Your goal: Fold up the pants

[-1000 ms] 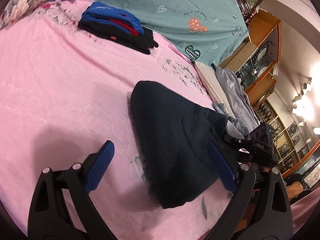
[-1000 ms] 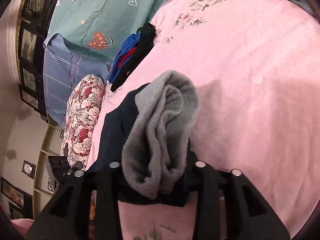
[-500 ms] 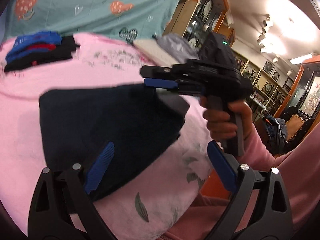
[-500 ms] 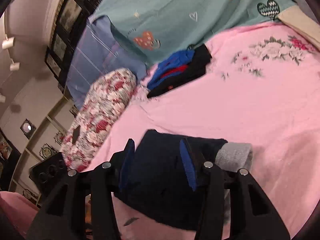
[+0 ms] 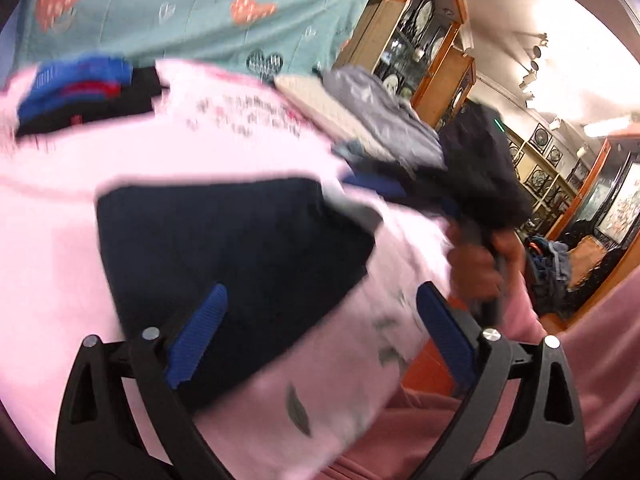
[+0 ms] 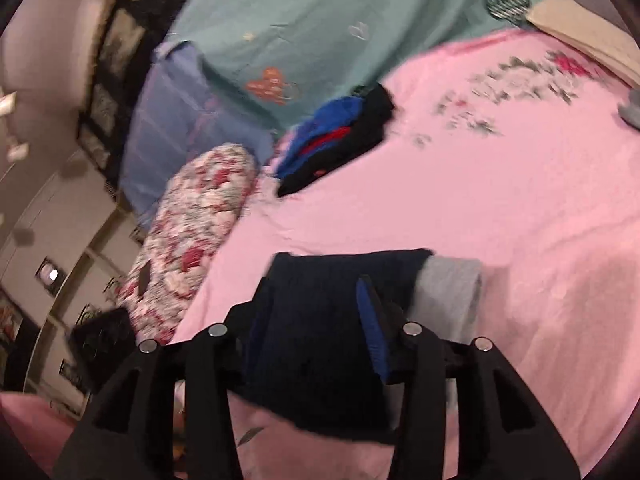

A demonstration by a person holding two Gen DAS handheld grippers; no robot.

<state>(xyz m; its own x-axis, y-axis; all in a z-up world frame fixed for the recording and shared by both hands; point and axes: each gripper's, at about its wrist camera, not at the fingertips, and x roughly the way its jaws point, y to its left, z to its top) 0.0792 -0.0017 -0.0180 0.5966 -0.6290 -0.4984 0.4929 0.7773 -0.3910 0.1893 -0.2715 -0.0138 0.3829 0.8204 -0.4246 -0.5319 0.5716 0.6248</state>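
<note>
Left wrist view: the left gripper (image 5: 318, 328) has its jaws spread wide, with nothing between the blue pads. The folded dark pants (image 5: 224, 252) lie flat on the pink bedspread (image 5: 60, 248), ahead of the jaws and mostly toward the left finger; the left pad overlaps their near edge in the picture, but the blur hides whether it touches the cloth. Beyond the right finger, a hand (image 5: 476, 268) grips the handle of the right gripper (image 5: 400, 192), which hangs over the far right corner of the pants. A stack of folded clothes (image 5: 76, 92), blue, red and black, sits far ahead to the left, before a teal sheet (image 5: 192, 12). Grey garments (image 5: 380, 108) are piled ahead to the right.

Right wrist view: the right gripper (image 6: 316, 320) has its jaws partly apart, and the dark pants (image 6: 320, 320) fill the gap between them, with a grey folded end (image 6: 448, 296) showing just outside the right finger. Whether the pads press on the fabric or only stand over it I cannot tell. Far ahead lies the stack of folded clothes (image 6: 340, 132); a floral pillow (image 6: 196, 236) sits out to the left of the jaws.
</note>
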